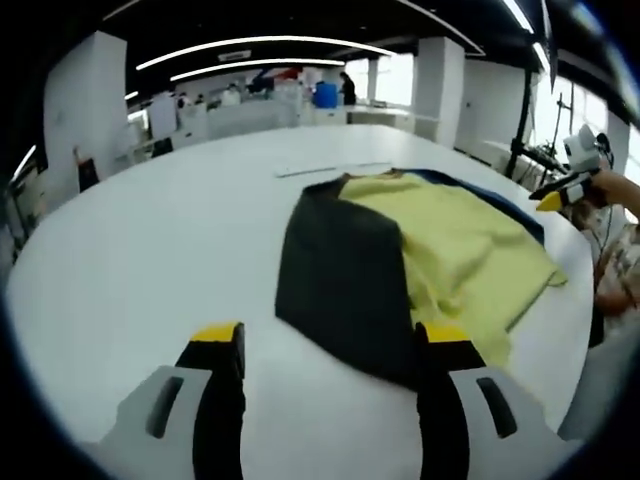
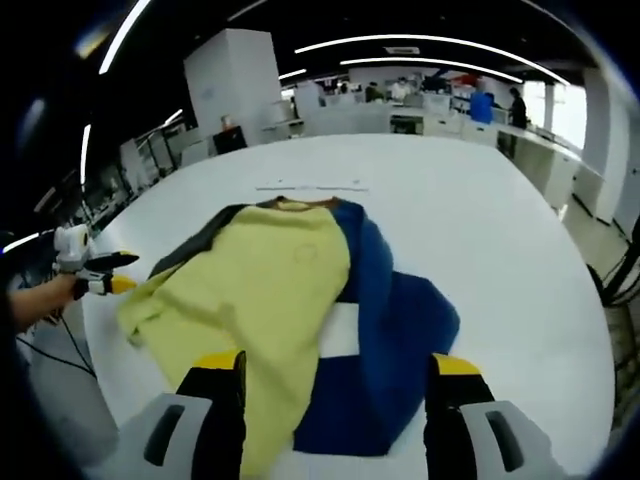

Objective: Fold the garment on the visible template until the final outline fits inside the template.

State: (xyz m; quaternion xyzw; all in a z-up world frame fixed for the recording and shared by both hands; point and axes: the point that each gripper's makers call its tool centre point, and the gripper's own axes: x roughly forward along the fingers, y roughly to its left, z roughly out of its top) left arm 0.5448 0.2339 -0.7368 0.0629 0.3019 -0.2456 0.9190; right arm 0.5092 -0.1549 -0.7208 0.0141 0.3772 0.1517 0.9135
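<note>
Your left gripper (image 1: 328, 345) hangs over the white table (image 1: 150, 260) with its jaws spread and nothing between them; the dark side panel (image 1: 345, 275) of the garment lies just past the tips. Your right gripper (image 2: 338, 368) is likewise released and empty, poised over the near hem where the yellow front (image 2: 265, 275) meets the blue sleeve side (image 2: 385, 330). The garment lies flat but only partly folded, its blue side flopped outward. You seem to be between folds. Next, pinch the blue edge and carry it across the yellow. Farther off, a thin strip (image 2: 310, 187) lies beyond the collar; whether that belongs to the template, you cannot tell.
</note>
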